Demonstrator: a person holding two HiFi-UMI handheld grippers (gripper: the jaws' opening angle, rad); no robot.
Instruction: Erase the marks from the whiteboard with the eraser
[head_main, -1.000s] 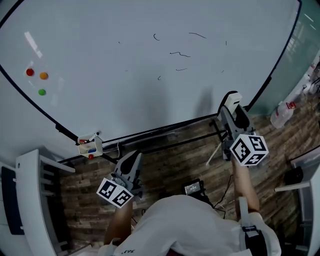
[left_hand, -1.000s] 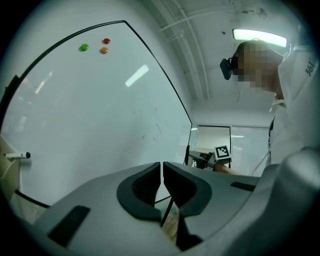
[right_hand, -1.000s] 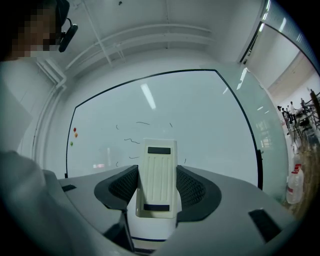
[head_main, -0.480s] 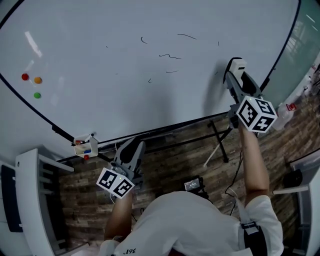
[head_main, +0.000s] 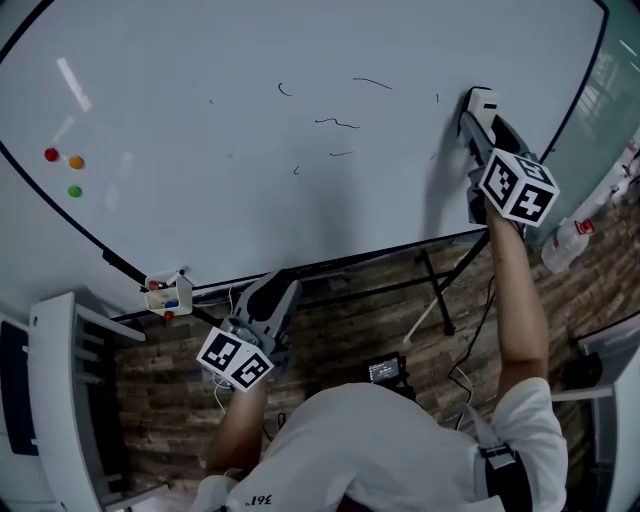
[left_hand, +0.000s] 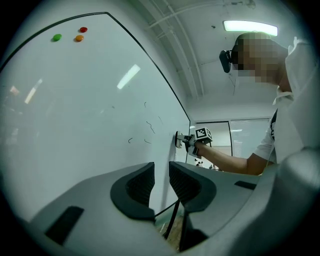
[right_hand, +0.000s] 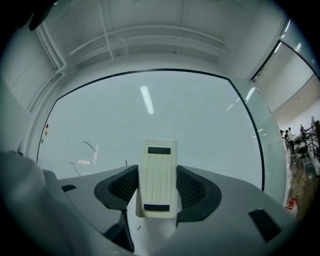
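Eraser (head_main: 481, 99) pinched in the right hand-held gripper (right_hand: 158, 190), long axis upright, felt side toward the whiteboard (head_main: 200, 230). Marks (head_main: 338, 123) lie left of the eraser, about level. Left hand-held gripper (left_hand: 161, 181) hangs below, slightly spread, empty, farther away.

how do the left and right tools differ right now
The right tool is clamped on the eraser; the left tool holds nothing, jaws slightly apart. The right tool is raised at the whiteboard near the marks; the left tool hangs below its lower edge. Both carry marker cubes.
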